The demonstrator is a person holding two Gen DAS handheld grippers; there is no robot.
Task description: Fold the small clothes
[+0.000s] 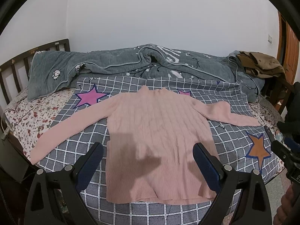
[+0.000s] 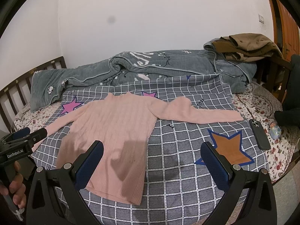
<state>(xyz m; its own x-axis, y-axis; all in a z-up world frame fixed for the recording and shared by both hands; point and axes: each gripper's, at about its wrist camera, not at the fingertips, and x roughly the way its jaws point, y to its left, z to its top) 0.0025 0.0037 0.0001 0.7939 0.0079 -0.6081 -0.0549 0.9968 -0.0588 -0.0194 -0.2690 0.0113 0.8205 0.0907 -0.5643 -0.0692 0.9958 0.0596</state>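
I have the pink sweater (image 1: 155,131) spread flat, front up, on the grey checked cloth (image 1: 225,144) over the bed, both sleeves thrown out sideways and the hem nearest me. My left gripper (image 1: 148,166) hangs above the hem with its jaws spread wide and nothing between them; my right gripper (image 2: 151,166) is likewise released and empty, off the sweater's right side above bare checks. To my eye this is a light, soft ribbed knit: it will drape and stretch rather than hold a crease, and it should cling a little to the cloth beneath, so a drag could rumple both. I would pinch only the sweater's layer, at a cuff or at the shoulder seam, where the fabric is doubled and gives the pads something to bite. The right sleeve (image 2: 196,112) ends near a dark phone (image 2: 259,135) lying on the bed edge; I would keep clear of that while bringing the sleeve across the body
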